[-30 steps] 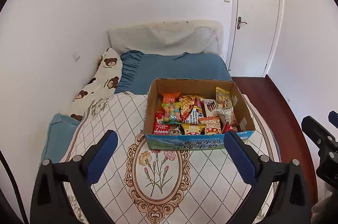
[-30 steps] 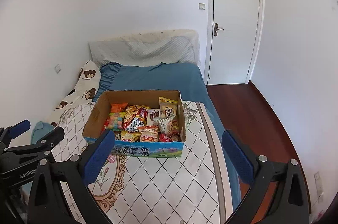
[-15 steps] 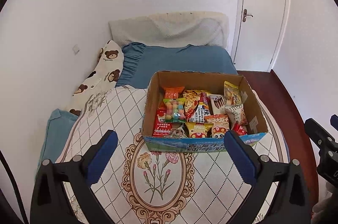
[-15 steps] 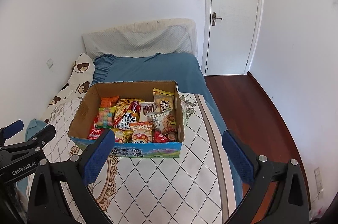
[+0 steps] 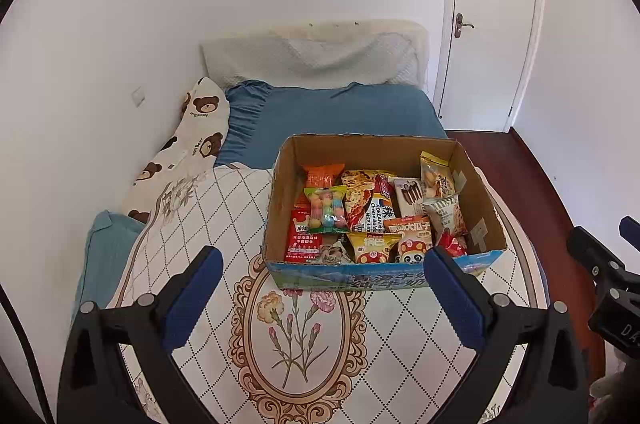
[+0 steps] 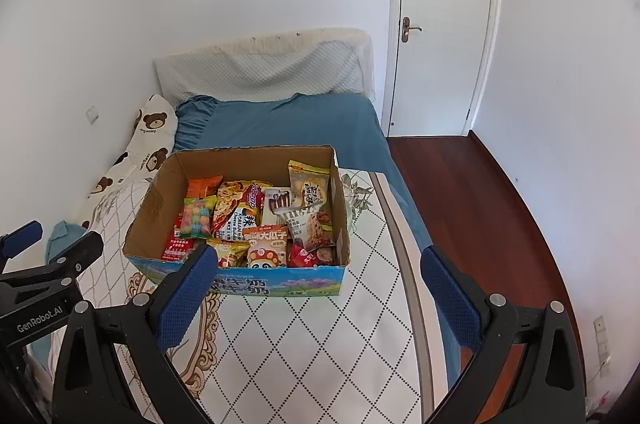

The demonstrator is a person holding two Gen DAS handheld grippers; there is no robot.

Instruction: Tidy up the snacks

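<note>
Drawing nearer the cardboard box (image 5: 382,212) than a second ago, both grippers, left gripper (image 5: 322,290) and right gripper (image 6: 318,290), hovering before it, jaws spread wide and empty; snack packets (image 6: 256,220) lying heaped inside, plausibly awaiting sorting.

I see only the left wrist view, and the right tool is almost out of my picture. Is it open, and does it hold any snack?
Observer: The right tool is wide open and holds nothing; it points at the open brown cardboard box.
Operator: My left tool covers the near right corner of this box. On what does the corner stand?
Observer: It stands on the white diamond-patterned quilt, short of the quilt's grey border stripe.
</note>
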